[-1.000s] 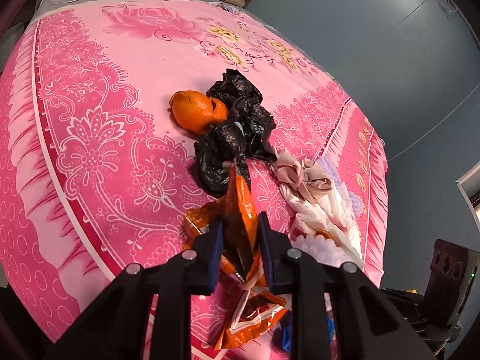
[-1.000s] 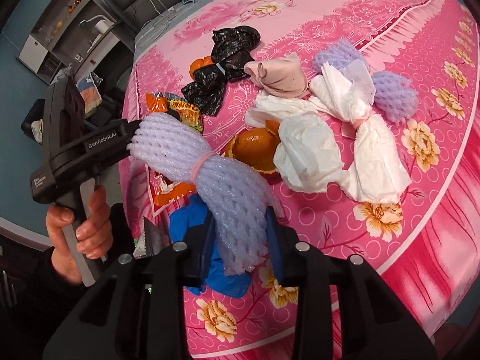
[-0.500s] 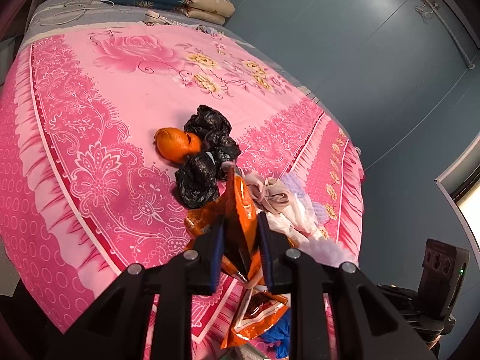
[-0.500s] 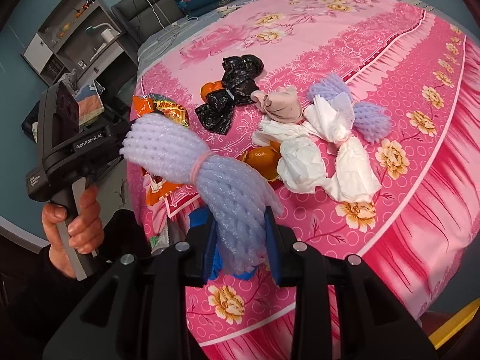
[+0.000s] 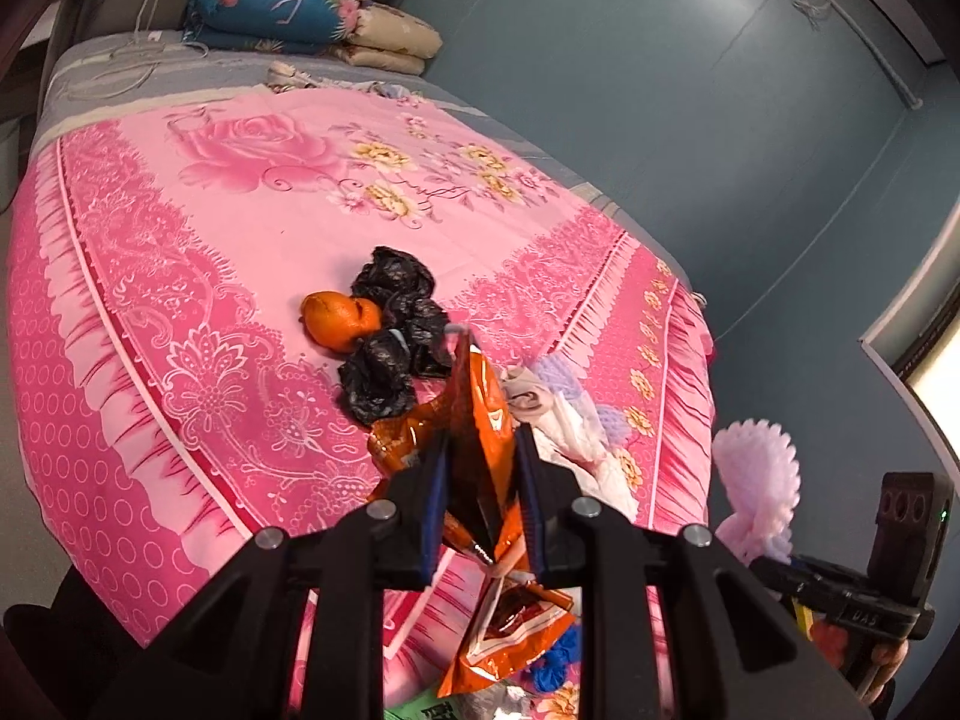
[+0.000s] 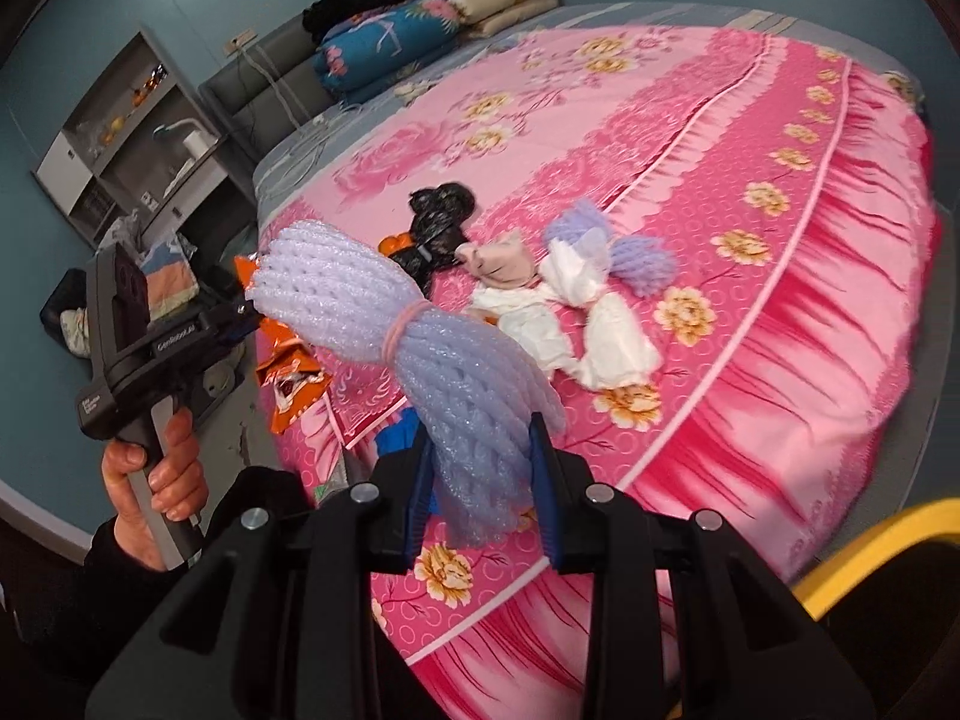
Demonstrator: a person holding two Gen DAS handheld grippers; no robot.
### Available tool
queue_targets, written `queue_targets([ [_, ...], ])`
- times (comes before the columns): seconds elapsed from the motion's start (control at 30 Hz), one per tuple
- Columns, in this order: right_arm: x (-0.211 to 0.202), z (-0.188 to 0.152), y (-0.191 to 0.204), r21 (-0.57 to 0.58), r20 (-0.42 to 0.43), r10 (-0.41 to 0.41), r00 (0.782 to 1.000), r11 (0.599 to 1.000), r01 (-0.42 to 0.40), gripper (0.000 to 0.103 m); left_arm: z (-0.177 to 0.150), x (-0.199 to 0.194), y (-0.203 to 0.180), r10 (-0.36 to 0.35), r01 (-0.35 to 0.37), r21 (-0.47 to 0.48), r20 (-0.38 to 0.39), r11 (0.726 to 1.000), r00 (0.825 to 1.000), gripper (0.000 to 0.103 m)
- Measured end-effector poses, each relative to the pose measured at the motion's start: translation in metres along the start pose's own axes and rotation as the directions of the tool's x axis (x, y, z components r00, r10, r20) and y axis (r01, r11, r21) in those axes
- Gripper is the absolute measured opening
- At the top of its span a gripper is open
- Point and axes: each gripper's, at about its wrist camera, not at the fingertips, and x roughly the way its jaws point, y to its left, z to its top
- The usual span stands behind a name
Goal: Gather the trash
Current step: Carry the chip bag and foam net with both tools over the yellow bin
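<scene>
Orange wrapper point(image 5: 480, 420) pinched in left gripper point(image 5: 480, 480) jaws, foam net point(image 6: 444, 372) clamped in right gripper point(image 6: 480, 480), both now lifted clear of the bed point(image 6: 780, 300) since a second ago, two pieces collected; bags, tissues, peel remain.

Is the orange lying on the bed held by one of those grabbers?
No, the orange lies free on the pink bedspread beside a black bag.

We held the orange snack wrapper point(image 5: 480, 420) pinched in our left gripper point(image 5: 478, 501), above the pink bed point(image 5: 240, 240).
</scene>
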Motion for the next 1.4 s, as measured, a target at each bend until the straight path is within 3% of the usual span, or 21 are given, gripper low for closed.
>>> queue_targets([
  [0.33, -0.076, -0.015, -0.029, 0.120, 0.154, -0.079, 0.985, 0.991, 0.060, 0.029, -0.016, -0.009, -0.056, -0.077, 0.079, 0.102, -0.021, 0.992, 0.997, 0.020],
  [0.73, -0.138, -0.031, -0.046, 0.206, 0.242, -0.203, 0.949, 0.966, 0.154, 0.029, -0.038, -0.023, -0.132, -0.172, 0.186, 0.211, -0.085, 0.960, 0.982, 0.020],
  [0.9, -0.175, -0.036, -0.053, 0.236, 0.310, -0.237, 0.921, 0.957, 0.167, 0.029, -0.044, -0.034, -0.172, -0.213, 0.233, 0.274, -0.099, 0.933, 0.972, 0.020],
  [1.07, -0.211, -0.041, -0.057, 0.260, 0.381, -0.289, 0.878, 0.945, 0.198, 0.030, -0.052, -0.042, -0.208, -0.246, 0.273, 0.336, -0.120, 0.902, 0.962, 0.020],
  [1.4, -0.246, -0.054, -0.067, 0.324, 0.430, -0.372, 0.822, 0.914, 0.244, 0.031, -0.080, -0.042, -0.264, -0.299, 0.349, 0.416, -0.182, 0.840, 0.937, 0.020],
])
